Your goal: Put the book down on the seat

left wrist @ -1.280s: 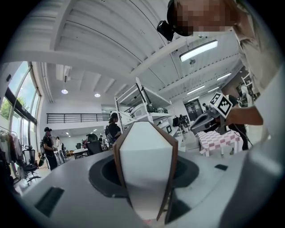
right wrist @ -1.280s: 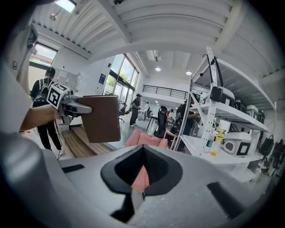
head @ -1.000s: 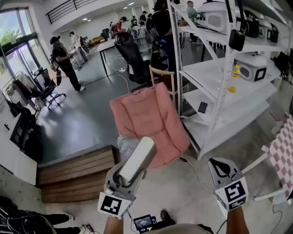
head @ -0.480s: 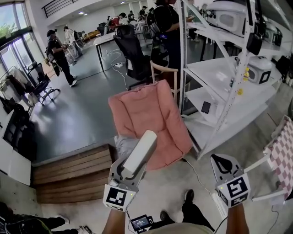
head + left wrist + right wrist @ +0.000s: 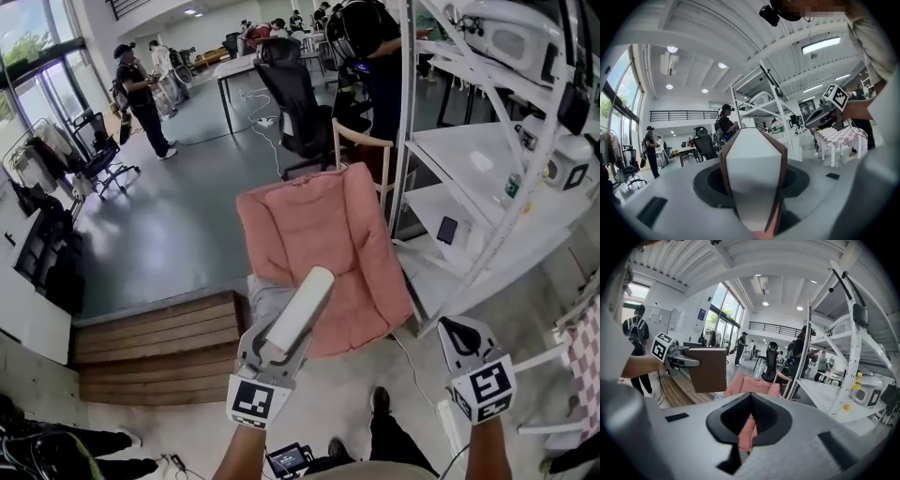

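In the head view my left gripper (image 5: 278, 345) is shut on the lower end of a book (image 5: 300, 309), whose white page edge faces up. The book hangs over the front edge of the pink cushioned seat (image 5: 323, 248). The left gripper view shows the book (image 5: 754, 171) upright between the jaws, brown covers on both sides. My right gripper (image 5: 459, 330) is to the right of the seat, its jaws together with nothing in them. From the right gripper (image 5: 750, 420) I see the book's brown cover (image 5: 708, 369), the left gripper (image 5: 677, 359) and the pink seat (image 5: 752, 383) ahead.
A white shelving rack (image 5: 487, 187) stands right of the seat. Wooden steps (image 5: 155, 342) lie to the left. A wooden chair (image 5: 361, 150) and a black office chair (image 5: 295, 103) stand behind. A checked cloth (image 5: 589, 342) is far right. People stand at the back.
Both grippers and the camera have moved forward toward the pink seat, which now looks larger and nearer. The book stays held in the left gripper.
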The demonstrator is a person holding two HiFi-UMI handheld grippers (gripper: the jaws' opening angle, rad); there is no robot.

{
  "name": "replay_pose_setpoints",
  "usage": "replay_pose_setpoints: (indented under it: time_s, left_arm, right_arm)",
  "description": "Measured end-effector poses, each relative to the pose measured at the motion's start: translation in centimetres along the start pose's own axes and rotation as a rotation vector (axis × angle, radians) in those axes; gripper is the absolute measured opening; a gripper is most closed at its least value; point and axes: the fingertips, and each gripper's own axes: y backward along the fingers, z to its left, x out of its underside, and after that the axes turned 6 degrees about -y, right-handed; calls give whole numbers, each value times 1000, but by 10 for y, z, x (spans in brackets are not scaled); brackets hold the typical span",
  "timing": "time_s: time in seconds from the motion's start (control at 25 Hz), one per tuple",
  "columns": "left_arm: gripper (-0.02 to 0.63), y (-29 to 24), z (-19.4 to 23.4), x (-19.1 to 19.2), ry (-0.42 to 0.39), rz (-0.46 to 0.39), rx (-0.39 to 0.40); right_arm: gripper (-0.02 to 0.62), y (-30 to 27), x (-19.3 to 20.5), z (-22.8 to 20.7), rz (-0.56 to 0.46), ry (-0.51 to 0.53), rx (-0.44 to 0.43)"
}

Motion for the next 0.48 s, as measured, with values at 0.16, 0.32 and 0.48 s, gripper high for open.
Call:
replay_pose_setpoints:
  time_s: [0.16, 0.32, 0.48]
  left_arm:
    - [216, -37, 5, 29, -20, 20, -10]
    - [216, -74, 9, 54, -9, 65, -11]
    - [216, -115, 3, 94, -13, 93, -12]
  right_arm:
    - [-8, -33, 15, -22, 25, -18, -11]
    - [-8, -63, 32, -44, 60, -32, -15]
    - [-8, -93, 59, -67, 91, -50, -23]
